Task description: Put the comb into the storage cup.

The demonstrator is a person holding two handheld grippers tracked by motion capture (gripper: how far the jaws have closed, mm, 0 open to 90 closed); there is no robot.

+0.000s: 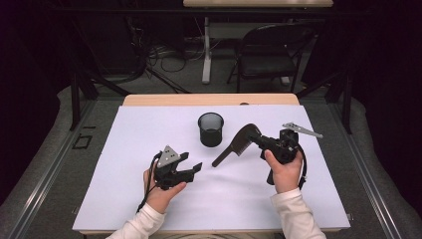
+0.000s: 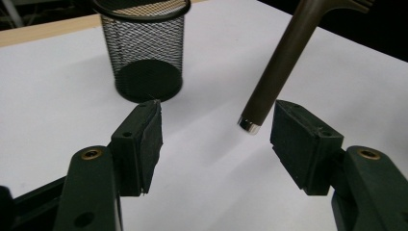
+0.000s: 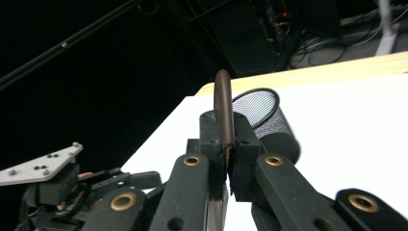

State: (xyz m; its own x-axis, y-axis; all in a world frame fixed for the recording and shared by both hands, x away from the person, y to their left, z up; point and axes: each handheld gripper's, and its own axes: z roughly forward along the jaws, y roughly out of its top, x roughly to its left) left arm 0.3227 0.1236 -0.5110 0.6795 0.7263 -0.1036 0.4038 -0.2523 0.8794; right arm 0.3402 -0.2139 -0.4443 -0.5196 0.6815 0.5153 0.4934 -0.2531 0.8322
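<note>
While the right claw (image 1: 256, 141) clamps the comb (image 1: 234, 145), its handle nears the open left claw (image 1: 191, 167).

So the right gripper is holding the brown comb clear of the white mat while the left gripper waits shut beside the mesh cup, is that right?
Not quite: the left gripper is open, not shut. The left gripper view shows its jaws spread wide, with the comb's handle tip between them. The rest holds: the right gripper is clamped on the comb above the white mat, near the mesh cup.
</note>
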